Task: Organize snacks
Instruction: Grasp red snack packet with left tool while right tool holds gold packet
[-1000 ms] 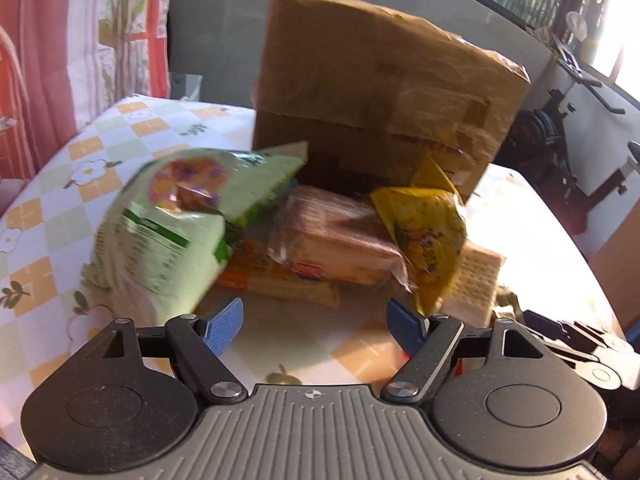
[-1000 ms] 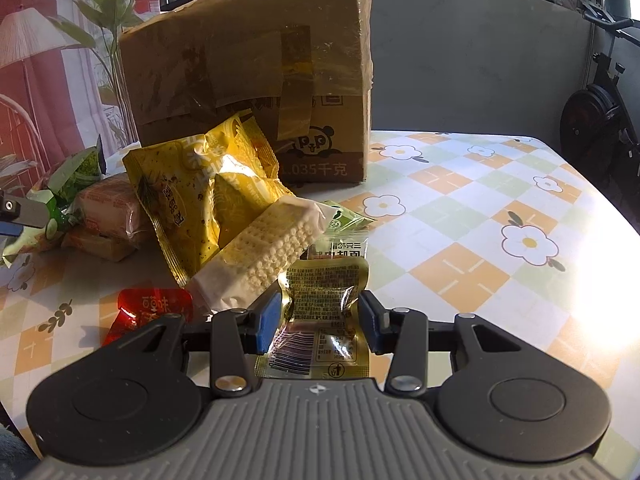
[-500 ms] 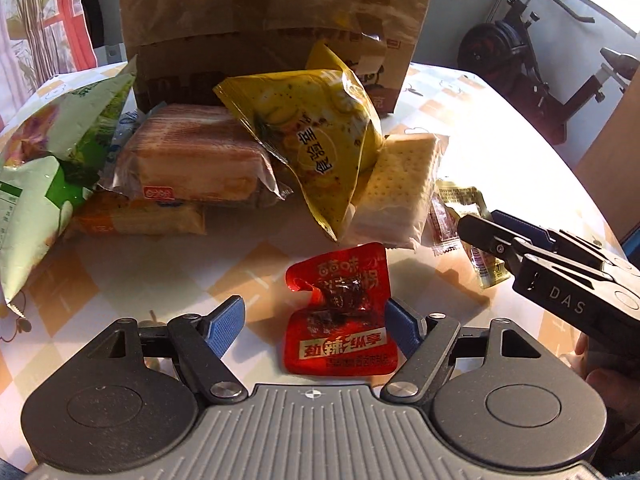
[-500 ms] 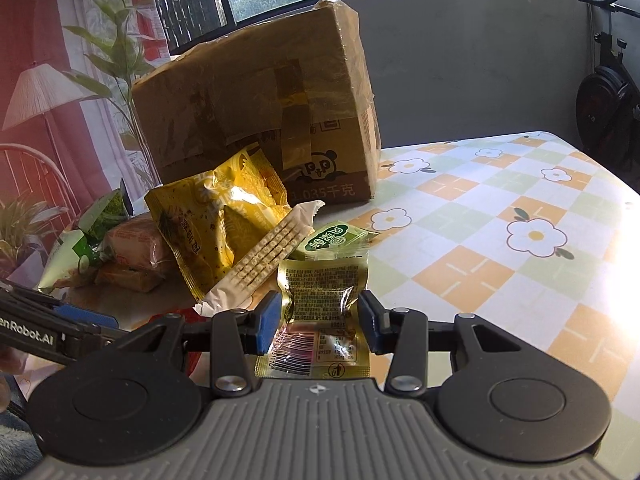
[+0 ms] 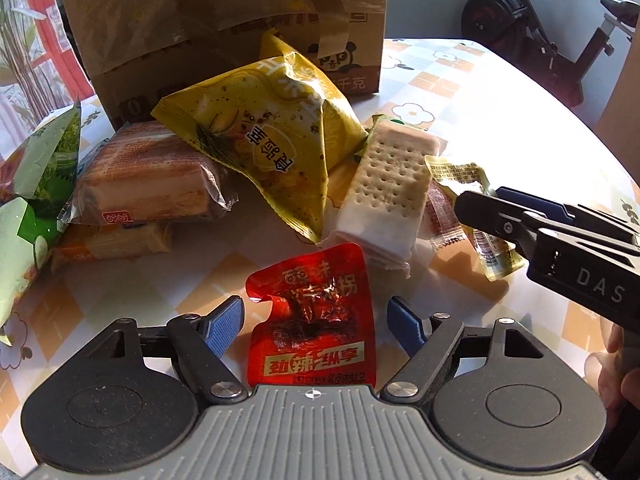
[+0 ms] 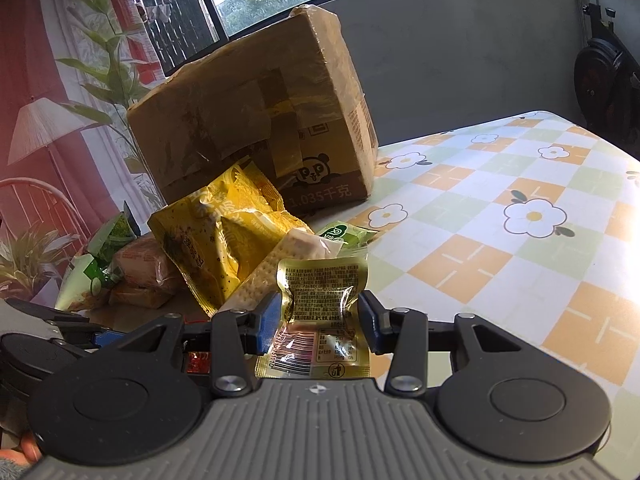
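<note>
A red snack sachet (image 5: 316, 320) lies flat on the table between the blue pads of my left gripper (image 5: 316, 322), whose jaws are opening and do not touch it. My right gripper (image 6: 320, 320) is shut on a gold foil sachet (image 6: 320, 304), pinched at its waist; the same sachet (image 5: 460, 176) and gripper show at the right of the left wrist view. Behind lie a yellow chip bag (image 5: 272, 140), a white cracker pack (image 5: 384, 196), wrapped bread (image 5: 148, 176) and a green bag (image 5: 32, 200).
A taped cardboard box (image 6: 260, 128) stands behind the pile. The table (image 6: 500, 220) with its checked flower cloth stretches to the right. An exercise bike (image 5: 532, 32) stands past the table's far edge. A small green pack (image 6: 344, 234) lies by the crackers.
My left gripper swung from the green bag across and down to the red sachet, which now lies between its pads. The right gripper kept its hold on the gold sachet and rolled slightly.
</note>
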{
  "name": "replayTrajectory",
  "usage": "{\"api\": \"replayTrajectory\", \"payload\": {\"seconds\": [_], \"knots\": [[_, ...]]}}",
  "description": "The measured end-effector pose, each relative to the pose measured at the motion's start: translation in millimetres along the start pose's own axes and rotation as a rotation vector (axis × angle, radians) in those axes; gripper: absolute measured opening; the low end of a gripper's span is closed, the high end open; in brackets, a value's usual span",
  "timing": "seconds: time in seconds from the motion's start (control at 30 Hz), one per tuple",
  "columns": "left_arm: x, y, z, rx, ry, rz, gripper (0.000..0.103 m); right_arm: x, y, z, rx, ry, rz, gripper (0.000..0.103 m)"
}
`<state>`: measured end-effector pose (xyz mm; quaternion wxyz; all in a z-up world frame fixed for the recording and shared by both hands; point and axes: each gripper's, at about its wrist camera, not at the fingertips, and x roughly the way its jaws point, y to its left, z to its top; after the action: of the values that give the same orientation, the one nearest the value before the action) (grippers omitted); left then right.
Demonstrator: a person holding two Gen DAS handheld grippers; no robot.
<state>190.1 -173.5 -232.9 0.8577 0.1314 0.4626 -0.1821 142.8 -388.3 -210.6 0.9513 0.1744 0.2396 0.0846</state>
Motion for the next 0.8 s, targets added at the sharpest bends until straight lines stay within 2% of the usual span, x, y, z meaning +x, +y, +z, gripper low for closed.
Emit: {"api": "replayTrajectory", "payload": {"seconds": [0.07,0.17,0.27,0.33,0.37,0.5,0.8], "knots": [[2,7,1,-0.035,0.006,-0.014,0.081,-1,-1,0,0.002,-0.001,0.002,0.045],[-2,14,-4,-0.051,-0.013,-0.015,0.068,-1,-1,0,0.005,0.000,0.002,0.045],[-5,18,-8,-0.045,-0.019,-0.026,0.065,-1,-1,0,0.007,0.001,0.001,0.045],[-10,21,-9,-0.051,-0.042,-0.032,0.057,0,-1,0,0.010,0.002,0.001,0.045],[-13,23,-9,-0.052,-0.053,-0.031,0.049,0,-1,0,0.012,0.002,0.000,0.045],[-15,31,-13,-0.077,-0.056,-0.059,0.047,1,1,0,0.005,0.009,-0.002,0.045],[-25,30,-15,-0.043,-0.091,-0.052,0.041,2,3,0,-0.012,0.009,-0.013,0.045]]}}
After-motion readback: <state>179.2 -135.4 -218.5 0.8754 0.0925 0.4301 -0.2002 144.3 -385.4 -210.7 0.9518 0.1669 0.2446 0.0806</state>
